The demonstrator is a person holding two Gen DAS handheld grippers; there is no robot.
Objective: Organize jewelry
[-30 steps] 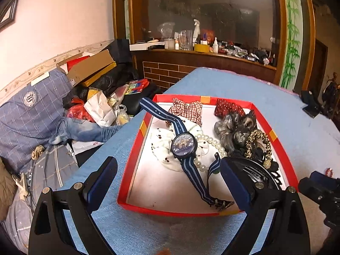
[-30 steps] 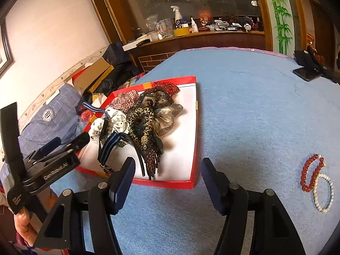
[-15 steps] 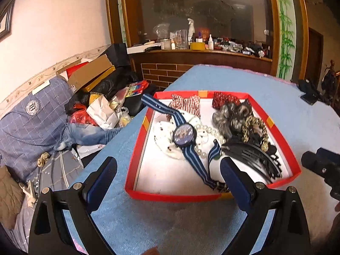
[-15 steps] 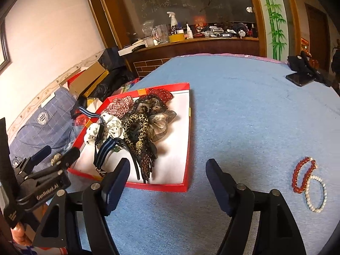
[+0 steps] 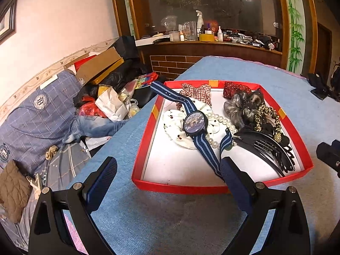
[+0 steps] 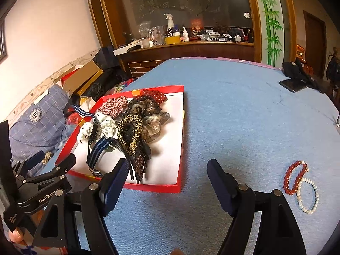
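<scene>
Red tray: on the blue table, near its left edge.
Tray contents: blue-strapped watch, pearl strand, white scrunchie, checked scrunchie, leopard scrunchie, black hair clips.
Loose jewelry: red bead bracelet touching a pearl bracelet, near the table's right edge, well apart from the tray.
Left gripper: fingers released, spread wide, empty, before the tray's near edge.
Right gripper: fingers released, spread wide, empty, over bare cloth between tray and bracelets.
</scene>
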